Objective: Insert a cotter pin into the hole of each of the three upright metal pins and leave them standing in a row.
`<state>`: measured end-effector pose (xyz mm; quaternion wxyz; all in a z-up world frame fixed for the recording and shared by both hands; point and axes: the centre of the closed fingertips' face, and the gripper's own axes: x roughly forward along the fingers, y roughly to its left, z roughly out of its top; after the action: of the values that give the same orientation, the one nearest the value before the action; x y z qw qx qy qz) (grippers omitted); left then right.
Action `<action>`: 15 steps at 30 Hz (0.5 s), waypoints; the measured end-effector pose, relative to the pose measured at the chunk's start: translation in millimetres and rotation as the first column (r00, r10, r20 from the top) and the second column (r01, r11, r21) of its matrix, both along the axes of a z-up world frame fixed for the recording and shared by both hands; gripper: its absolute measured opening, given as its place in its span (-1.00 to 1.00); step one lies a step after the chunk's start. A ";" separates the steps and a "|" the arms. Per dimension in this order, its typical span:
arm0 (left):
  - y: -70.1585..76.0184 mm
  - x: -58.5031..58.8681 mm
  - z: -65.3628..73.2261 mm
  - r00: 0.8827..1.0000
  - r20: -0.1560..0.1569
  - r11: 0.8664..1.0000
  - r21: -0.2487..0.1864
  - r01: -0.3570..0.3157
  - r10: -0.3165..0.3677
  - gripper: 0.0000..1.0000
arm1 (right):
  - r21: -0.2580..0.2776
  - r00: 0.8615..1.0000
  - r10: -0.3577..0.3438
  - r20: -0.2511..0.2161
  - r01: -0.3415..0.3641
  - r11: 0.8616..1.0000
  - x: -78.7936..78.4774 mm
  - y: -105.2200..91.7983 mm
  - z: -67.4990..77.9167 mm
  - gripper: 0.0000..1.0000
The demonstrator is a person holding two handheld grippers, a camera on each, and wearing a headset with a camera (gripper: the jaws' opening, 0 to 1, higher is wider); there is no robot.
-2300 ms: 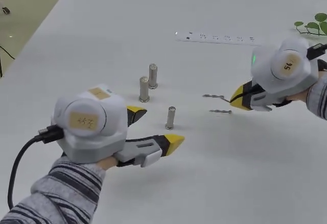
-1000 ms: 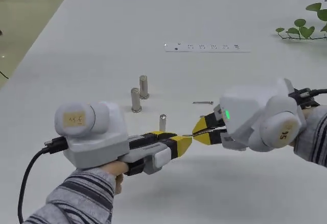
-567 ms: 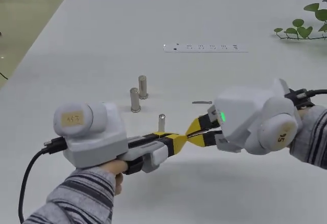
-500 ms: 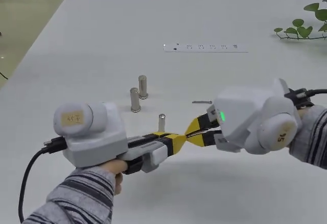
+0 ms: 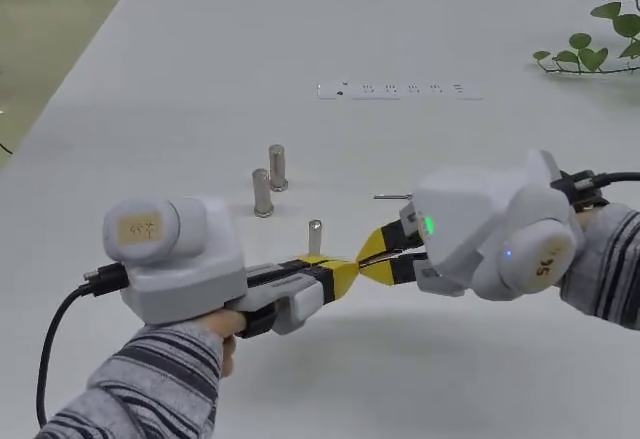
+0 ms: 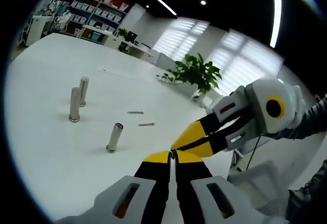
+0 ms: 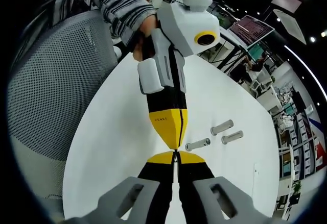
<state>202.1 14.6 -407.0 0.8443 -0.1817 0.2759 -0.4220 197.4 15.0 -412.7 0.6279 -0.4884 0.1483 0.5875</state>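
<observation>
A broad white table is carrying everything. A grey mesh chair is standing by its edge in the right gripper view.

The left gripper, a white-and-grey handheld body with black jaws tipped in yellow, is reaching in from the lower left of the head view. The right gripper, of the same build, is coming in from the right. Both are hovering above the table and pointing at each other, their yellow tips touching. The jaws of each are lying pressed together. Whether anything thin is pinched between them is too small to tell.

A green leafy plant is sitting at the far right edge of the table. A long white power strip is lying flat towards the back.

Three short silver metal pins are standing upright on the table. The nearest pin is standing just behind the meeting tips. The middle pin and the far pin are standing close together further back and to the left, apart from the nearest one.

In the left gripper view, two thin grey cotter pins are lying flat on the table to the right of the metal pins. One cotter pin is lying further back and the other cotter pin nearer, close to each other and touching no metal pin.
</observation>
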 end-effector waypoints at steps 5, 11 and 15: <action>-2.2 -2.8 -0.6 0.996 0.069 0.996 0.071 0.048 -0.053 -1.00 | 0.004 1.000 -0.017 -0.020 0.017 1.000 0.5 -1.3 -0.1 -1.00; -2.2 -4.4 0.6 0.985 0.140 0.988 0.128 0.085 -0.103 -1.00 | 0.014 0.998 -0.042 -0.040 0.043 0.999 2.5 -3.9 0.5 -1.00; -2.0 -6.5 2.1 0.964 0.209 0.973 0.196 0.123 -0.163 -1.00 | 0.023 0.996 -0.059 -0.068 0.060 0.998 1.8 -5.2 -0.1 -1.00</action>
<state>195.6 12.6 -404.9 0.8501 -0.0351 0.2290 -0.4730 199.2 9.8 -412.8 0.6459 -0.4559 0.1764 0.5864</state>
